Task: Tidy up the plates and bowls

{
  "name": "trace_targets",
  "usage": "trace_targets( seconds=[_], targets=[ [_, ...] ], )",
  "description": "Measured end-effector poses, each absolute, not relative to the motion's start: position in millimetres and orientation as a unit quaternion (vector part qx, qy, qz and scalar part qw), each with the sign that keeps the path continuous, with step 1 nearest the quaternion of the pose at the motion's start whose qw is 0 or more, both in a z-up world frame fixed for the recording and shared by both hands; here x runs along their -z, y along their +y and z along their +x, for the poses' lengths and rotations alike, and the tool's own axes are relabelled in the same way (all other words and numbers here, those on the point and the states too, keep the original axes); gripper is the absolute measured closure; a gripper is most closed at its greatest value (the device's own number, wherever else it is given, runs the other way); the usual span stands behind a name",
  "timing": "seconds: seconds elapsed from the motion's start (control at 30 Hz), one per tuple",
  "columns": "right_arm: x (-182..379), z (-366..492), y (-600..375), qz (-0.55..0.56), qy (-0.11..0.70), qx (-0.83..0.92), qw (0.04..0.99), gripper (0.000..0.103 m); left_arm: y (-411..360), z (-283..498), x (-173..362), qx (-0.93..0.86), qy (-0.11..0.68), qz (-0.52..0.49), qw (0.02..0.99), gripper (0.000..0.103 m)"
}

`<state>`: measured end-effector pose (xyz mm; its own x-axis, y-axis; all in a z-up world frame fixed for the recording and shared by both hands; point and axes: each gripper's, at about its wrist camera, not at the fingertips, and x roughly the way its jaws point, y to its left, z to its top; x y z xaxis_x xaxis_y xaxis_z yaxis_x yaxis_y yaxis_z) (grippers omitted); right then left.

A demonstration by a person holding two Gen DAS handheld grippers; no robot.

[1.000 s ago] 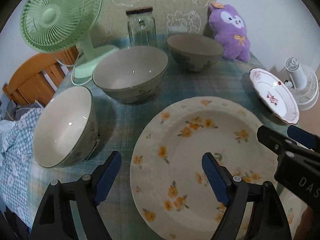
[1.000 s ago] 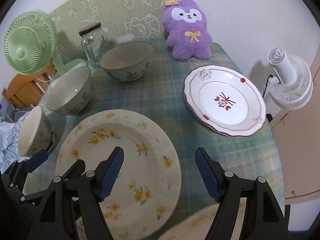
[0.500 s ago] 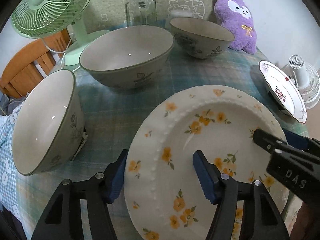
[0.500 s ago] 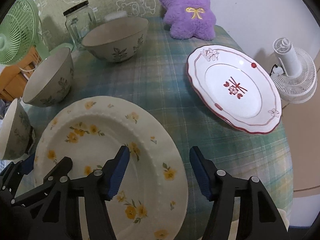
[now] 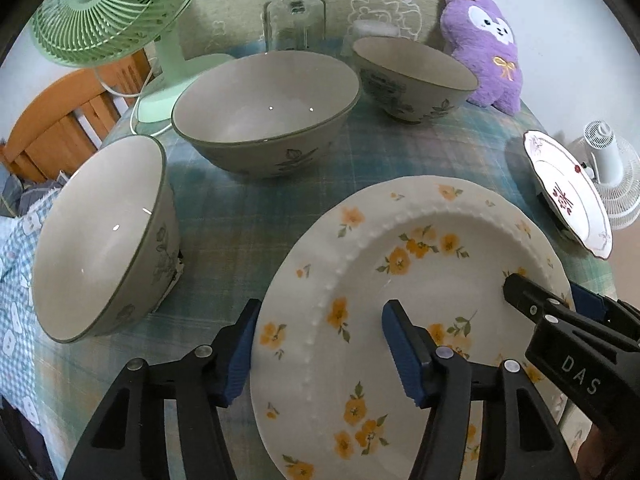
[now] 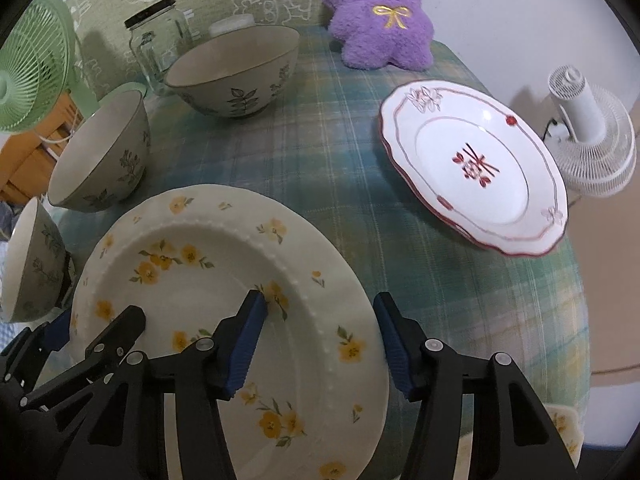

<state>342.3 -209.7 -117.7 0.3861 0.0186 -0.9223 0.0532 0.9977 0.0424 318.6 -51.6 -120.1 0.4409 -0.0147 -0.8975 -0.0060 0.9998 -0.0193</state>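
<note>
the yellow-flowered plate, flat on the tablecloth, rigid, glazed and breakable, is straddled at opposite rims by the closing left gripper and right gripper, not yet clamped.

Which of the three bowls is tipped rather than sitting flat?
The bowl nearest the left tool, at the table's left edge. It leans on a small dark object, its mouth tilted sideways; the middle bowl and the far bowl sit upright.
</note>
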Motion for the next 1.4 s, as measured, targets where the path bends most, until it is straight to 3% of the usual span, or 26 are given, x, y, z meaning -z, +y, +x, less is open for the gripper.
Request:
trace_targets(
  seconds=[0.77,1.4],
  targets=[
    [59.6,269.4,-238.2,0.073,0.521,0.080,0.847,0.043,-83.1,262.9,70.9,0.062,0.500,0.018,0.864,0.041],
    [70.0,184.6,-334.0,0.086,0.535,0.111,0.833,0.043,-183.4,192.8,89.8,0.086,0.526,0.022,0.846,0.041]
  ],
)
